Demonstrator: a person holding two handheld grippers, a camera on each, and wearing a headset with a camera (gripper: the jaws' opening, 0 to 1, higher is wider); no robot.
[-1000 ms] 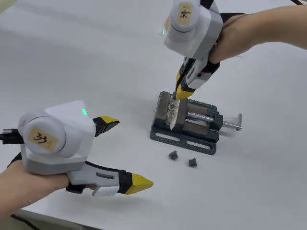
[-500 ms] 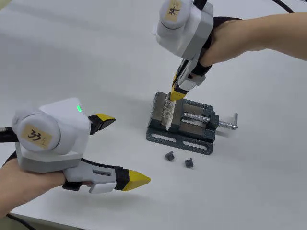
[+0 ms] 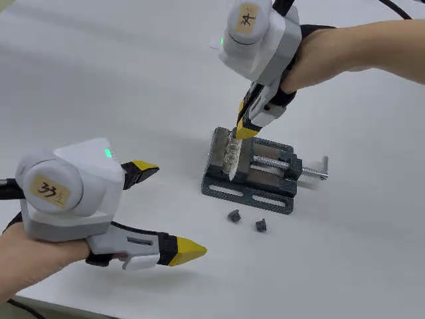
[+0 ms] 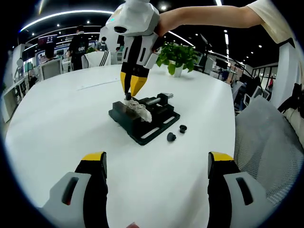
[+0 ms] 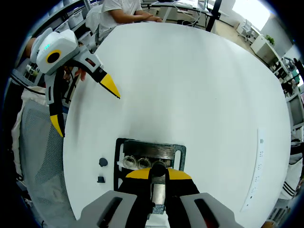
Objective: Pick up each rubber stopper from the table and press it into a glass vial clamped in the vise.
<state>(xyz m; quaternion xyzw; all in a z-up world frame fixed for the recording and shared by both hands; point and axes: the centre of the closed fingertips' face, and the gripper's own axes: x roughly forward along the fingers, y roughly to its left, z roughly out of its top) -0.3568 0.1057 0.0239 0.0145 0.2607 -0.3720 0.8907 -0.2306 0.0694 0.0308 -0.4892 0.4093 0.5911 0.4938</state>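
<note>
A dark vise (image 3: 265, 179) stands on the white table and clamps a row of glass vials (image 3: 231, 154). My right gripper (image 3: 244, 131) points down onto the far end of that row. It is shut on a dark rubber stopper (image 5: 158, 167), which sits at the mouth of a vial (image 5: 135, 163). Two more stoppers (image 3: 234, 215) (image 3: 261, 225) lie loose on the table in front of the vise. My left gripper (image 3: 166, 207) hovers open and holds nothing at the lower left, well apart from the vise (image 4: 156, 118).
The vise's screw handle (image 3: 319, 174) sticks out to the right. A potted plant (image 4: 176, 56) stands at the far side of the table. Chairs and people are beyond the table's edge. Bare white tabletop (image 3: 99, 80) stretches to the left of the vise.
The head camera has shifted a little. My right gripper stays at the vials with the stopper, and my left gripper holds its place, open.
</note>
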